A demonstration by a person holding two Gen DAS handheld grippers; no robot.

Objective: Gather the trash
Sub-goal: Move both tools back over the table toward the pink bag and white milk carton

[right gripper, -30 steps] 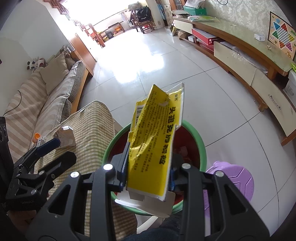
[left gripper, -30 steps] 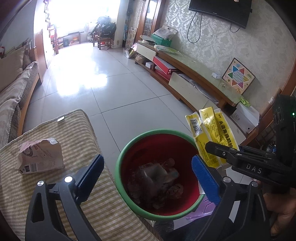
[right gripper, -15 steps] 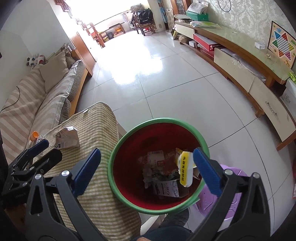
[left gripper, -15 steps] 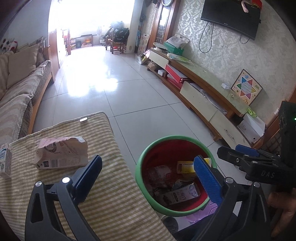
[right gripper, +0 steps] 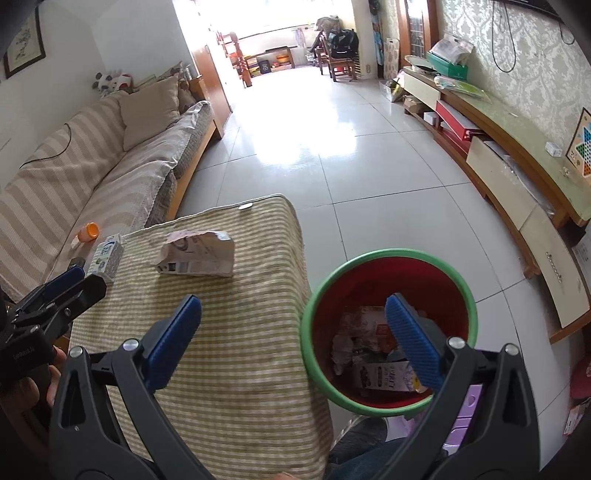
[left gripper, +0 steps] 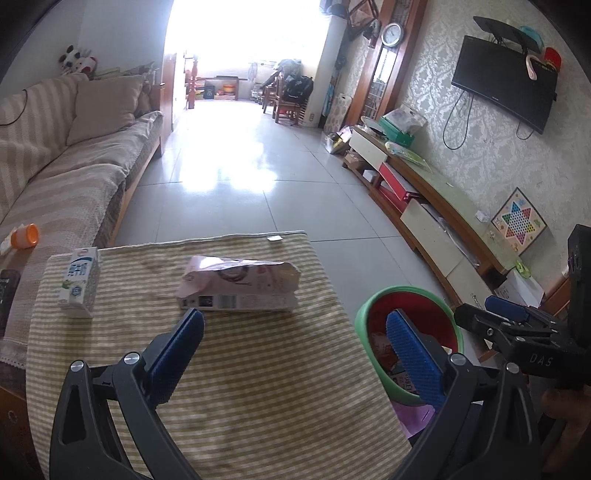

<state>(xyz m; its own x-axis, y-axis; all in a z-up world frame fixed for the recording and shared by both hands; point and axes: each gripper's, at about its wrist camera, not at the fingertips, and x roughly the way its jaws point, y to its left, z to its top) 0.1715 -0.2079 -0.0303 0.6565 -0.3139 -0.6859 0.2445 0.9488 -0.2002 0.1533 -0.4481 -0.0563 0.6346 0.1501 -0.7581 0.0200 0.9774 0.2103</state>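
While both grippers hang wide open and empty, the next pickup looks like the crumpled pink bag (left gripper: 238, 286) lying mid-tabletop (left gripper: 258, 369), just beyond the left gripper (left gripper: 291, 347): straddle its narrow depth and pinch gently. Right gripper (right gripper: 295, 339) hovers partly over the red bin (right gripper: 388, 269). Only the right view shows the bin's trash fully; the milk carton (left gripper: 79, 280) stands far left.

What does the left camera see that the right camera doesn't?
Only the left wrist view shows the TV and the wall clock. Only the right wrist view shows the framed picture on the wall and the carton deep in the bin. Both show the torn pink bag, the milk carton, the bin and both open tools.
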